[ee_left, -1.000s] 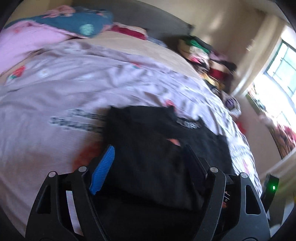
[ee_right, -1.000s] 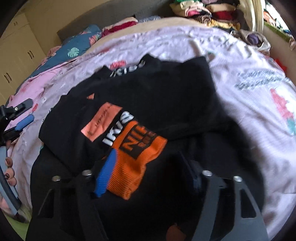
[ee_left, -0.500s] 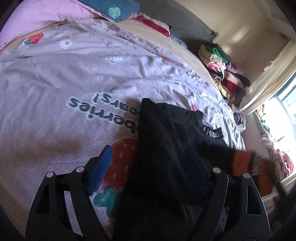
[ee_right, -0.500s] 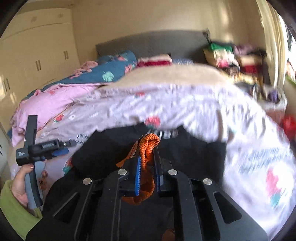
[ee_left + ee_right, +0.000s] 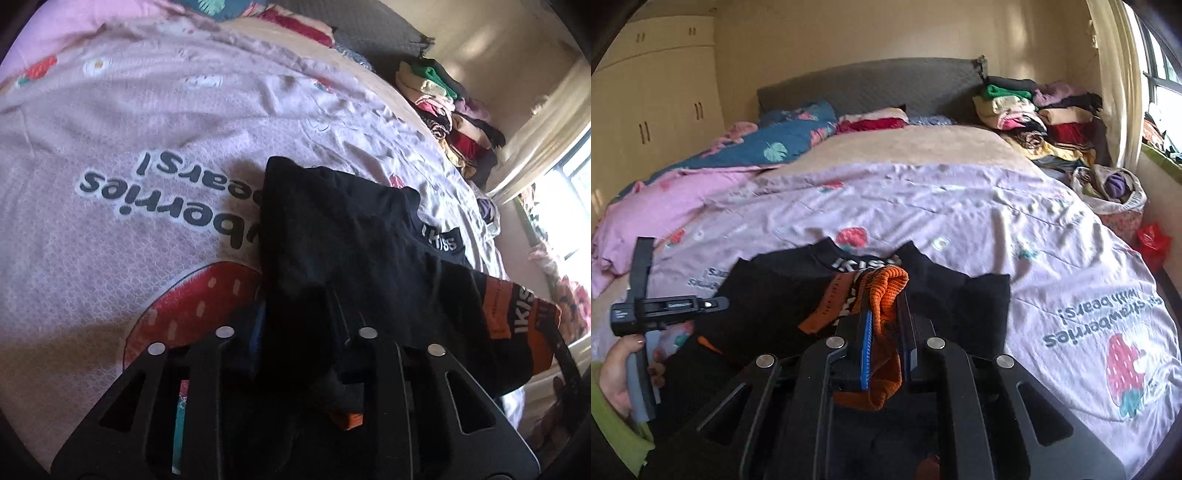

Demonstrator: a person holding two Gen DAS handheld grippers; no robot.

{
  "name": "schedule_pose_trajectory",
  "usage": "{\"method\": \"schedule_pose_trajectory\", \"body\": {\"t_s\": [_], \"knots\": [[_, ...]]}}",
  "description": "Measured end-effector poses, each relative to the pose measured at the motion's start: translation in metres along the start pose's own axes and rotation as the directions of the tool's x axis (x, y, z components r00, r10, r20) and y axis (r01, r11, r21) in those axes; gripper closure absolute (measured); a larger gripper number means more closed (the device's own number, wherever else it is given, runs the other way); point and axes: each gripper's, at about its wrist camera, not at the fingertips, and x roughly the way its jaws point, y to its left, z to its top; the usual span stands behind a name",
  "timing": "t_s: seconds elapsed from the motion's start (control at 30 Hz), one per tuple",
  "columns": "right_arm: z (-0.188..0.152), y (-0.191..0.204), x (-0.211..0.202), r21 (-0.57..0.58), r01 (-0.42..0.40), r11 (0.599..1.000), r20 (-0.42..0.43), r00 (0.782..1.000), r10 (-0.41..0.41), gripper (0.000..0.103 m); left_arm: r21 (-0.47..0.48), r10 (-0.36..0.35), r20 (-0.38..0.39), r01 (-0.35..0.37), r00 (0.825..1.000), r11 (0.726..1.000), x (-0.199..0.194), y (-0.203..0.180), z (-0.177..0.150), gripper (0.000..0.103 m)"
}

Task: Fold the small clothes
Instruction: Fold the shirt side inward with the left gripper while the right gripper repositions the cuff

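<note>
Item: black top [image 5: 798, 295], long axis nine-to-three between my grippers; right gripper [image 5: 884, 328] clamps its orange cuff [image 5: 886, 291], left gripper [image 5: 295, 317] just closed on black cloth.

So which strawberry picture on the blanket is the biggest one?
The big strawberry beside the upside-down writing, on the pink blanket at the right. The small strawberry just beyond the black top is far smaller.

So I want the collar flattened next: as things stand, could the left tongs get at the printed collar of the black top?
Probably not right now. The left tongs are clamped on the black top; the printed collar lies uncovered farther up the bedspread, so they would need to let go first.
</note>
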Motion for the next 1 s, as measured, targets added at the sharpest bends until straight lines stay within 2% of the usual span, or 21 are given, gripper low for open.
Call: {"method": "schedule_pose_trajectory", "body": {"t_s": [0.2,0.4,0.67,0.83,0.9,1.0], "knots": [[-0.010,-0.008,0.016,0.009,0.071,0.997,-0.066,0.995,-0.070,0.092,0.027,0.012,0.009,-0.013,1.000,1.000,-0.002,-0.004,-0.002,0.084],[-0.021,-0.016,0.034,0.028,0.100,0.995,-0.135,0.986,-0.095,0.092,0.031,0.013,0.010,-0.013,1.000,0.999,-0.001,-0.005,-0.002,0.084],[-0.025,-0.019,0.036,0.040,0.119,0.992,-0.152,0.982,-0.111,0.090,0.015,0.001,0.020,-0.001,1.000,1.000,-0.005,-0.006,-0.002,0.082],[-0.023,-0.023,0.030,0.054,0.125,0.991,-0.142,0.983,-0.116,0.080,0.036,0.008,0.051,-0.010,0.999,0.999,-0.019,-0.012,0.000,0.080],[-0.022,-0.024,0.026,0.058,0.121,0.991,-0.130,0.985,-0.113,0.071,0.057,0.015,0.076,-0.019,0.997,0.998,-0.028,-0.018,0.000,0.077],[-0.020,-0.020,0.021,0.051,0.097,0.994,-0.113,0.989,-0.091,0.071,0.094,0.023,0.109,-0.033,0.994,0.995,-0.042,-0.028,0.001,0.076]]}}
